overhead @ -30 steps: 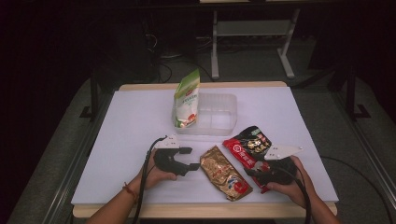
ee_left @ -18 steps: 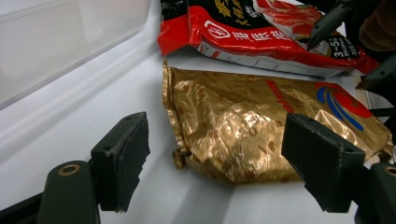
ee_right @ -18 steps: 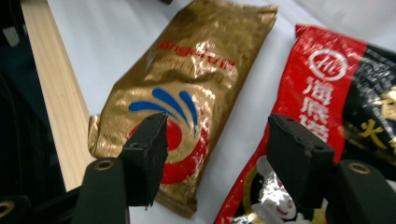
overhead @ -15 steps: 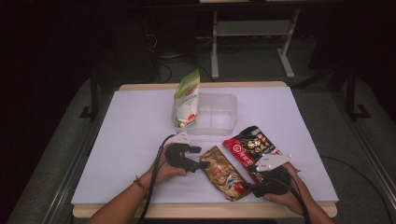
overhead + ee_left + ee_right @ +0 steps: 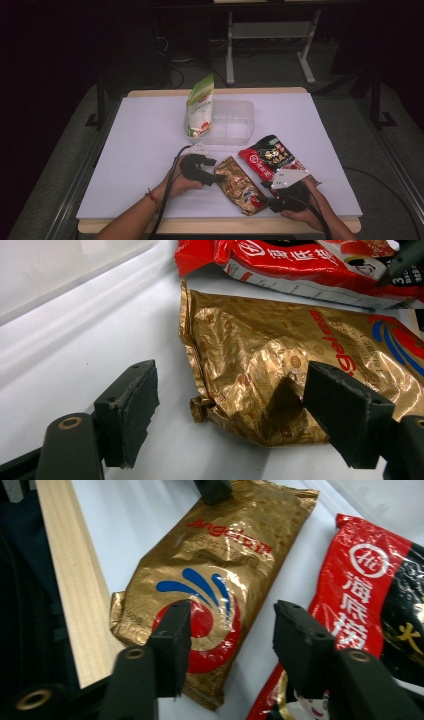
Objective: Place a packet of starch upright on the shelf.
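A gold foil packet (image 5: 241,186) lies flat near the table's front edge, seen close in the left gripper view (image 5: 280,355) and the right gripper view (image 5: 215,565). My left gripper (image 5: 235,415) is open, its jaws straddling the packet's crumpled far end; in the high view it (image 5: 216,177) sits at the packet's left. My right gripper (image 5: 232,635) straddles the packet's near corner; its jaws have just been closing, with a gap left beside the foil. From above it (image 5: 264,200) is at the packet's front right. A red and black packet (image 5: 270,156) lies beside the gold one.
A green pouch (image 5: 200,104) leans upright against a clear plastic container (image 5: 232,122) at mid table. The wooden front edge (image 5: 65,580) of the table runs close to the gold packet. The white tabletop (image 5: 145,145) stretches to the left.
My left gripper has slid right, up to the gold packet's far end. My right hand has shifted slightly toward the front edge, and its jaws stand narrower at the packet's near end.
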A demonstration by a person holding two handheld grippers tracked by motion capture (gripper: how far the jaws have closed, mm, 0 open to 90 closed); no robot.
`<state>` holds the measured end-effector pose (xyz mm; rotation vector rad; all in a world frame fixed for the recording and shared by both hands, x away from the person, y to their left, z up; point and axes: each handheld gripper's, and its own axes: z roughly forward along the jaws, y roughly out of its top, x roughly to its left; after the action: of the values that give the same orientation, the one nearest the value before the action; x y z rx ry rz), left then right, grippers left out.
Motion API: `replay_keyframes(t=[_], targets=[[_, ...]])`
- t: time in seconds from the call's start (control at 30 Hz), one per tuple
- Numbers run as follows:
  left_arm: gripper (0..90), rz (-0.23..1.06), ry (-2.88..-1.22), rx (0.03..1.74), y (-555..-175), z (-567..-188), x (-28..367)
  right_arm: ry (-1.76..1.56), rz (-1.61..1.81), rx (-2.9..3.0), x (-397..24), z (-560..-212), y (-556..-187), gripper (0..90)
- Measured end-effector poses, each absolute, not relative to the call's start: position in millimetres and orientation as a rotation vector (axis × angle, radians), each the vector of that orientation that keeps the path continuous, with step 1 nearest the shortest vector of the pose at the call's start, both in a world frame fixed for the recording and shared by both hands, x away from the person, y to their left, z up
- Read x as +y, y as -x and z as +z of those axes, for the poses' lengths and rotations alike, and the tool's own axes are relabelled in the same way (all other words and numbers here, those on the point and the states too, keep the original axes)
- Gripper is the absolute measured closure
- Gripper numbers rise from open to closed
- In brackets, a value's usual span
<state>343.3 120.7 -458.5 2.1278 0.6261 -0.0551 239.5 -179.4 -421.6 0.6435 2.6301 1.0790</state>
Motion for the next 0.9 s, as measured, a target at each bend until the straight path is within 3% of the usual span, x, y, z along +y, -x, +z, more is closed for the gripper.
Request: replay_keyframes(t=[0.13, 0.37, 0.53, 0.77, 0.9], targets=[[21.5, -0.051, -2.133, 0.624, -343.2, -458.4, 120.2, -0.618, 1.055, 2.691, -175.4, -424.0, -237.9, 71.5], [20.2, -0.062, -2.14, 0.614, -341.6, -458.2, 117.2, -0.635, 0.995, 2.739, -172.2, -425.9, -237.7, 75.2], [23.7, -0.112, -2.144, 0.585, -338.9, -457.5, 108.8, -0.646, 0.952, 2.742, -172.7, -427.1, -237.5, 87.0], [41.4, -0.242, -2.077, 0.625, -345.8, -458.7, 109.0, -0.664, 0.972, 2.729, -170.1, -429.8, -237.4, 89.8], [51.3, -0.223, -2.029, 0.637, -347.3, -455.2, 110.0, -0.658, 0.993, 2.732, -170.6, -431.0, -238.5, 89.7]])
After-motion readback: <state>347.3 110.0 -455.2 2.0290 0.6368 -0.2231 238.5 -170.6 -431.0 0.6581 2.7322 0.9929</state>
